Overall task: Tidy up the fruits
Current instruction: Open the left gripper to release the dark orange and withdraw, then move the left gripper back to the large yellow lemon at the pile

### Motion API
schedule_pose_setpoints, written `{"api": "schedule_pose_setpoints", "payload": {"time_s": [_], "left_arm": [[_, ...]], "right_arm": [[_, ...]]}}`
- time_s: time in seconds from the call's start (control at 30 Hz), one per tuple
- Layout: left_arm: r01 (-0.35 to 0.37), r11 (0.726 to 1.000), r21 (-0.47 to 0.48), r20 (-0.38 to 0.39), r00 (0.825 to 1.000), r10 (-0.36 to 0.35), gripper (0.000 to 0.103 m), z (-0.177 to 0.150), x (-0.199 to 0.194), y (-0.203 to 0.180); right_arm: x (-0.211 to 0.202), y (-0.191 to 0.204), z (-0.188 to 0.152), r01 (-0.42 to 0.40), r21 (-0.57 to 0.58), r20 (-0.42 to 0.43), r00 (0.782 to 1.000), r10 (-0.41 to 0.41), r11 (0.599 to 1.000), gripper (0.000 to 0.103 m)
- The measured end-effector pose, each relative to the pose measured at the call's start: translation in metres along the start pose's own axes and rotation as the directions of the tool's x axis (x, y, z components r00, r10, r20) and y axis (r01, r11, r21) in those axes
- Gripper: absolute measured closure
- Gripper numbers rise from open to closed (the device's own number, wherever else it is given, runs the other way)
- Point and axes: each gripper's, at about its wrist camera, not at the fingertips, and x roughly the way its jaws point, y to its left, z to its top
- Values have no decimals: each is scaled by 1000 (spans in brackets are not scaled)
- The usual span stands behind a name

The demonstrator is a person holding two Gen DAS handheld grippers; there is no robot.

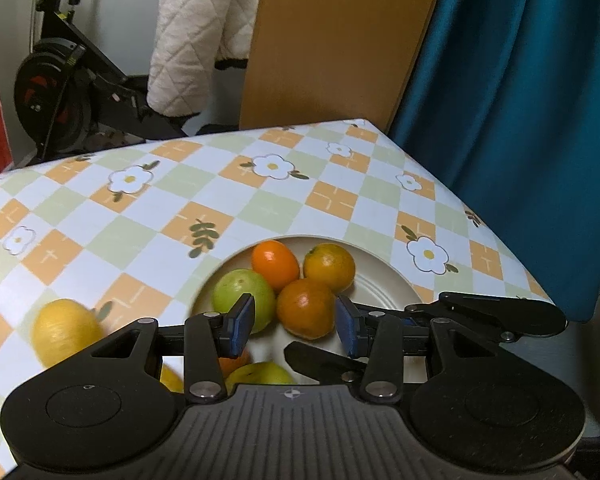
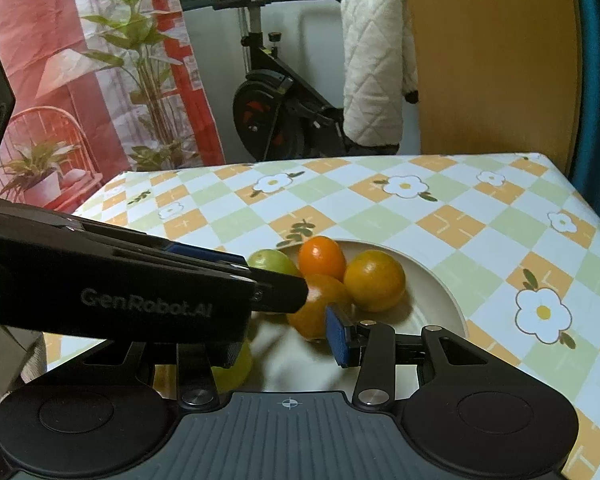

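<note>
Fruits lay together on a cream plate [image 1: 384,280] on the checkered tablecloth [image 1: 148,208]: a green fruit [image 1: 240,292] touching three orange ones [image 1: 306,308]. One yellow fruit [image 1: 64,330] stayed off the plate, on the cloth. The left gripper [image 1: 296,326] hovered over the plate, jaws apart and empty; the right gripper [image 2: 288,340] also stood open, holding nothing.

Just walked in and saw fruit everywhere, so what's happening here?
A person with two handheld grippers is gathering fruit onto a cream plate on the checkered table. Three orange fruits and a green fruit already sit on it. The left gripper hangs open over the plate, empty, with the right gripper close beside it, also open. A yellow fruit lies off the plate, to the left.
</note>
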Motion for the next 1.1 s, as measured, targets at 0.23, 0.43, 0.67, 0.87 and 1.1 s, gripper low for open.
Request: {"api": "schedule_pose_setpoints", "payload": {"time_s": [0.23, 0.43, 0.67, 0.87, 1.1], "left_arm": [[-47, 999, -20, 25, 999, 47, 57, -9, -24, 16], [-72, 995, -76, 51, 996, 76, 57, -18, -46, 34], [-103, 985, -139, 87, 989, 115, 57, -30, -65, 51], [-112, 973, -199, 100, 986, 134, 57, -42, -76, 66], [-131, 957, -257, 108, 981, 164, 57, -51, -87, 86]], "right_arm": [[-10, 20, 0, -8, -29, 9, 1000, 9, 1000, 64], [-16, 35, -1, -20, -44, 20, 1000, 21, 999, 64], [-21, 48, -1, -25, -56, 37, 999, 27, 998, 64], [-20, 54, -3, -24, -61, 43, 999, 27, 998, 64], [-14, 62, -3, -28, -72, 31, 999, 30, 997, 64]]}}
